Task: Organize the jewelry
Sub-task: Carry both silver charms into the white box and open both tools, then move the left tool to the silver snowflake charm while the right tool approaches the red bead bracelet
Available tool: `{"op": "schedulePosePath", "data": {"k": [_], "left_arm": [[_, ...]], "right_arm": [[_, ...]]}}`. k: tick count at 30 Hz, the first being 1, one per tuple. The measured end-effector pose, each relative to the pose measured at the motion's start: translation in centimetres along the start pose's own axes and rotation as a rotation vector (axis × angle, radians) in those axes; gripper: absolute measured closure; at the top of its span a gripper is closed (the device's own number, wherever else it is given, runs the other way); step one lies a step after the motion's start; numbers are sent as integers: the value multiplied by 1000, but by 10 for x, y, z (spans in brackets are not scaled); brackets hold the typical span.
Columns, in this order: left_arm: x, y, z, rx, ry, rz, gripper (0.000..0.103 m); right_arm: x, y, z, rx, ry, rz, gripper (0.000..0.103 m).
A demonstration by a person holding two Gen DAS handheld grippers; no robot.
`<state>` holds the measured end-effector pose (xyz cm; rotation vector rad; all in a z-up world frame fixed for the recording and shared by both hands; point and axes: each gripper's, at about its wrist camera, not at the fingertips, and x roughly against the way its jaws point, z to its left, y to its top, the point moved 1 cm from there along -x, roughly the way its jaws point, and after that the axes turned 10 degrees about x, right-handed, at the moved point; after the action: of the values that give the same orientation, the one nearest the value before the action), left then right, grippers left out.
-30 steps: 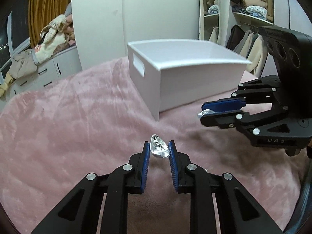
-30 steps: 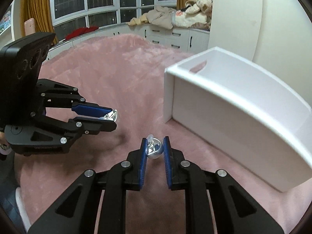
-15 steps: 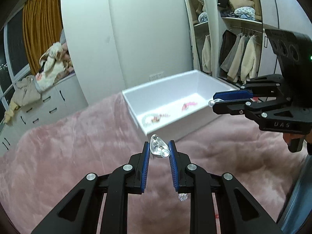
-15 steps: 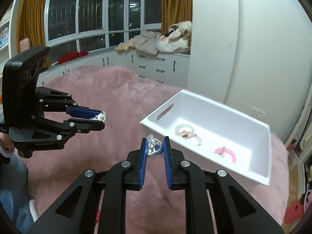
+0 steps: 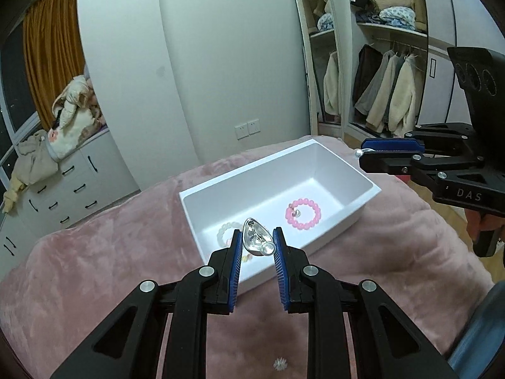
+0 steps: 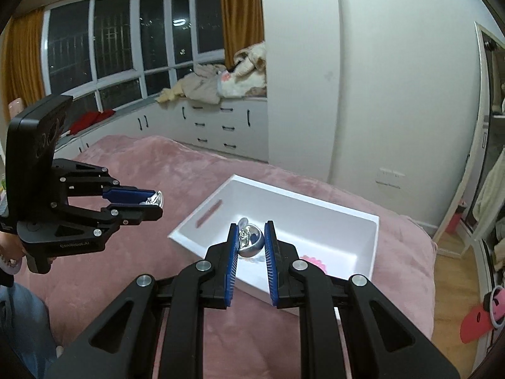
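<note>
My left gripper is shut on a silver teardrop earring and holds it above the near wall of a white box. My right gripper is shut on a round silver earring above the same box. Inside the box lie a pink bead bracelet and a pale bead bracelet, the latter partly hidden by my left fingers. The right gripper shows at the right of the left wrist view; the left gripper shows at the left of the right wrist view.
The box rests on a pink plush bedspread. A small sparkly item lies on the bedspread below my left gripper. White drawers, a mirror and a wardrobe with hanging coats surround the bed.
Both grippers have risen with their earrings and now look down into the box from above. The bracelets inside have come into full view.
</note>
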<state>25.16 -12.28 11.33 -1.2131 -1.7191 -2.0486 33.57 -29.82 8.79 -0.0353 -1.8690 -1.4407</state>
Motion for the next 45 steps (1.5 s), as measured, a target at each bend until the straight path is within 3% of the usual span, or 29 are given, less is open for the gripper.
{"op": "schedulePosePath", "data": {"k": [6, 10, 18, 23, 26, 35, 37, 38, 45], "left_arm": [[-44, 25, 6, 54, -21, 77, 79], [-84, 36, 6, 36, 11, 153, 79], [-159, 35, 3, -19, 63, 317, 79], [-193, 31, 8, 23, 42, 378, 78], [-201, 28, 13, 51, 32, 379, 77], [-188, 29, 23, 78, 36, 328, 44], [-178, 32, 24, 65, 45, 297, 41], [-174, 33, 24, 65, 46, 288, 35], [-113, 42, 30, 74, 29, 144, 23]], "right_arm": [[-31, -4, -32, -36, 2, 94, 86], [-56, -12, -53, -80, 9, 159, 86], [-111, -24, -80, -173, 56, 330, 86], [-141, -33, -79, -159, 47, 434, 86], [-151, -36, -79, -166, 51, 440, 86], [-148, -31, -80, -159, 28, 420, 83], [-141, -26, -77, -150, 18, 402, 70], [-138, -24, -76, -145, 15, 397, 58], [-102, -4, -60, -116, -2, 294, 52]]}}
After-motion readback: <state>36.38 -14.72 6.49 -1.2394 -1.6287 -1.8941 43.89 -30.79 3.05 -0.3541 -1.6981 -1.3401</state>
